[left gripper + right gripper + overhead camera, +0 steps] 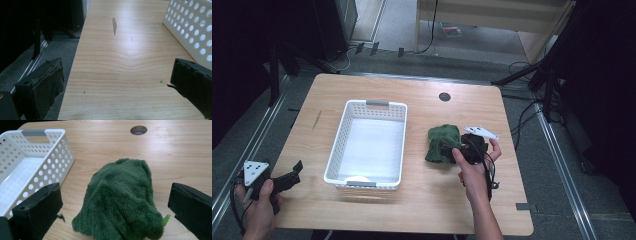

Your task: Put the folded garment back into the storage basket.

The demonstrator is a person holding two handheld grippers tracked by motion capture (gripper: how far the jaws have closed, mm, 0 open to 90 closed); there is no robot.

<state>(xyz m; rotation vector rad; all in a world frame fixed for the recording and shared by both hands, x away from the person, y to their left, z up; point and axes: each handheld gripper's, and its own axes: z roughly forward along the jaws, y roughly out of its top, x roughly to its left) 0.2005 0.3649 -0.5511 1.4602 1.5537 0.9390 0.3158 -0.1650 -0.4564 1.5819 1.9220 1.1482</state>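
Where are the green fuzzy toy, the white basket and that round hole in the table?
green fuzzy toy (122, 197), right gripper view, middle of its plush body.
white basket (337, 145), high view, its perforated left wall.
round hole (444, 96), high view, its dark centre.

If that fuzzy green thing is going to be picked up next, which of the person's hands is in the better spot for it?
Probably the right. The right gripper already has its jaws open on either side of the green plush toy, while the left gripper sits at the table's far edge, beyond the white basket.
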